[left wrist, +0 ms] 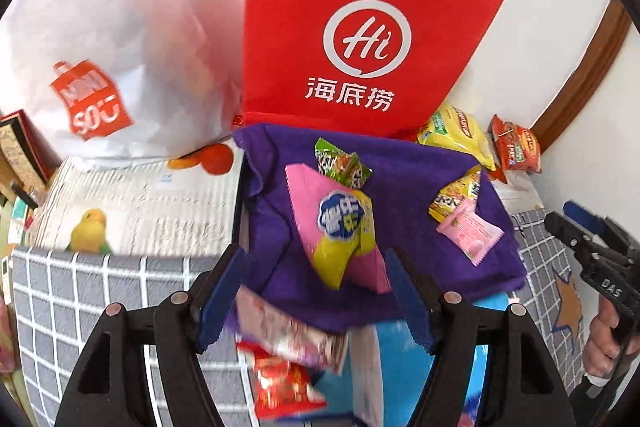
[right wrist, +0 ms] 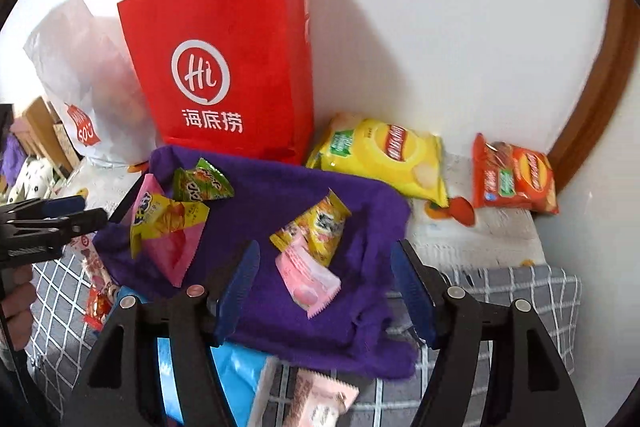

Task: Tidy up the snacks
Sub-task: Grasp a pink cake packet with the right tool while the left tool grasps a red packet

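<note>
A purple cloth [right wrist: 304, 227] lies spread on a checked table cover [right wrist: 520, 291], in front of a red paper bag [right wrist: 224, 67] standing against the wall. Small snack packets rest on the cloth in two clusters. The left gripper [left wrist: 316, 299] hangs above the near edge with its blue fingers spread and nothing between them; straight ahead of it lies a pink and yellow packet [left wrist: 340, 231], its long axis running toward the gripper. The right gripper [right wrist: 324, 295] is also spread and empty; just ahead of it sits a small pink packet [right wrist: 308, 275] lying slantwise, overlapped by a yellow packet [right wrist: 316, 223]. Each hand looks nearer its own cluster. Two larger chip bags, yellow [right wrist: 384, 155] and orange [right wrist: 514, 179], lie off the cloth by the wall.
</note>
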Motion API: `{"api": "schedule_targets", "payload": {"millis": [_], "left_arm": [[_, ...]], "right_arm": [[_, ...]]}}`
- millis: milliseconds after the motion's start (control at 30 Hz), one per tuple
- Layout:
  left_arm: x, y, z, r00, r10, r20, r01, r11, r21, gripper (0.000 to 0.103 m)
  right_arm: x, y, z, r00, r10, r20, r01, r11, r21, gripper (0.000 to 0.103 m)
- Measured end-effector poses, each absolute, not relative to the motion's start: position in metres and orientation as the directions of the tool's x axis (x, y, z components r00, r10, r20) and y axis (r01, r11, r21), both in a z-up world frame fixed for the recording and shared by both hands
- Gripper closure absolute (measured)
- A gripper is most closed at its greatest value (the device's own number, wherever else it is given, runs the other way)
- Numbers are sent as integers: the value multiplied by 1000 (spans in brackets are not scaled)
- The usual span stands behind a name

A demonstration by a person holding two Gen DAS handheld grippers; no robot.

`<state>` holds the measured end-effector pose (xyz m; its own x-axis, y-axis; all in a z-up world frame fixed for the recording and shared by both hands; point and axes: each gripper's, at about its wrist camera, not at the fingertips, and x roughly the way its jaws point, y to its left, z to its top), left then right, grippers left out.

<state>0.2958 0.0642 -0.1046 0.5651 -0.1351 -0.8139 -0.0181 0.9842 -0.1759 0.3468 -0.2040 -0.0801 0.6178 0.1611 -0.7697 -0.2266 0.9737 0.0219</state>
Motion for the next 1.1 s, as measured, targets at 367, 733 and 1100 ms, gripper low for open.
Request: {"api": "schedule_targets", "payload": {"millis": [367, 733, 1100], "left_arm": [[230, 72, -114, 562, -153, -813, -47, 975, -215, 32], [195, 92, -134, 549, -129, -826, -143, 959, -245, 32], [198, 88, -161, 537, -42, -842, -213, 960, -184, 32]], "right_arm": [[284, -235, -144, 508, 107, -854, -160, 987, 28, 48], [265, -228, -187, 448, 187, -874, -203, 974, 104, 48], [247, -240, -187, 495, 194, -847, -229, 970, 88, 69]]}}
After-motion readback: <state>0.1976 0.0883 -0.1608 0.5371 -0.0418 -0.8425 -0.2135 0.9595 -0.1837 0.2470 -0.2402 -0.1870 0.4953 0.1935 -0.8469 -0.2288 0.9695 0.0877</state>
